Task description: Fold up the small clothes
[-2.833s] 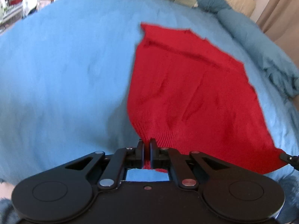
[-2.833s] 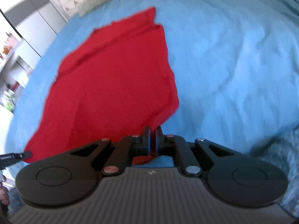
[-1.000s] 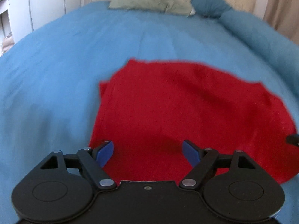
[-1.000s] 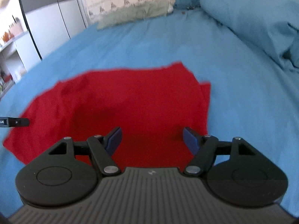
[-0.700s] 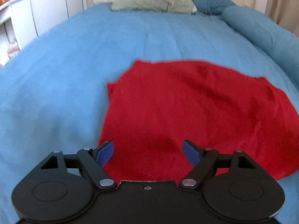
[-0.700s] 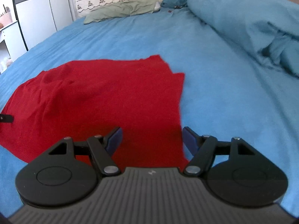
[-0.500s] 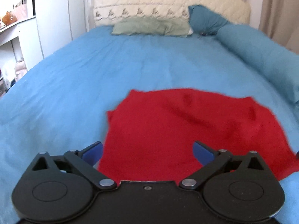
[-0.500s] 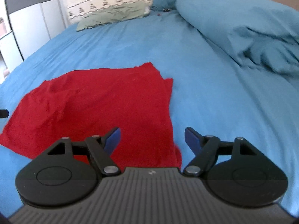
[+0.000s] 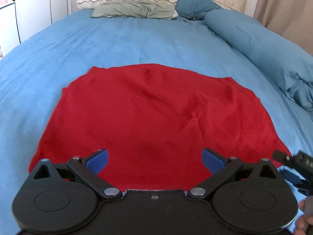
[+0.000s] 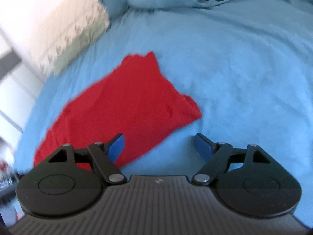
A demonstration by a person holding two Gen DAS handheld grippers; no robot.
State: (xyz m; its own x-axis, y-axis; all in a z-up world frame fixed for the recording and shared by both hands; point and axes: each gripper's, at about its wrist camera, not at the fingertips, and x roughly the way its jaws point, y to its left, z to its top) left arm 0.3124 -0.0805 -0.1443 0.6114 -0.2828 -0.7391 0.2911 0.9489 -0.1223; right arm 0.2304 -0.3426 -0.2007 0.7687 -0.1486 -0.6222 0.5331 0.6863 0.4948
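Garment: a red knit garment lies flat on the blue bed cover, near the foot end of the bed; it looks already doubled once, with soft wrinkles on top.
Left tool: the left tool hangs above the near edge of the garment, jaws spread to their widest, nothing between the blue pads and nothing held.
Right tool: the right tool is tilted over the right corner of the cloth; its jaws are wide but closing a little at this moment, with only bed cover and a red edge under them, no grip.
Why so: both tools are free of the cloth, probably because the fold was laid down and the next grasp is not chosen yet.
Left view only: the whole outline of the garment, the green pillow and the rolled duvet.
Right view only: the layered right edge, where two thicknesses show; this picture is blurred.
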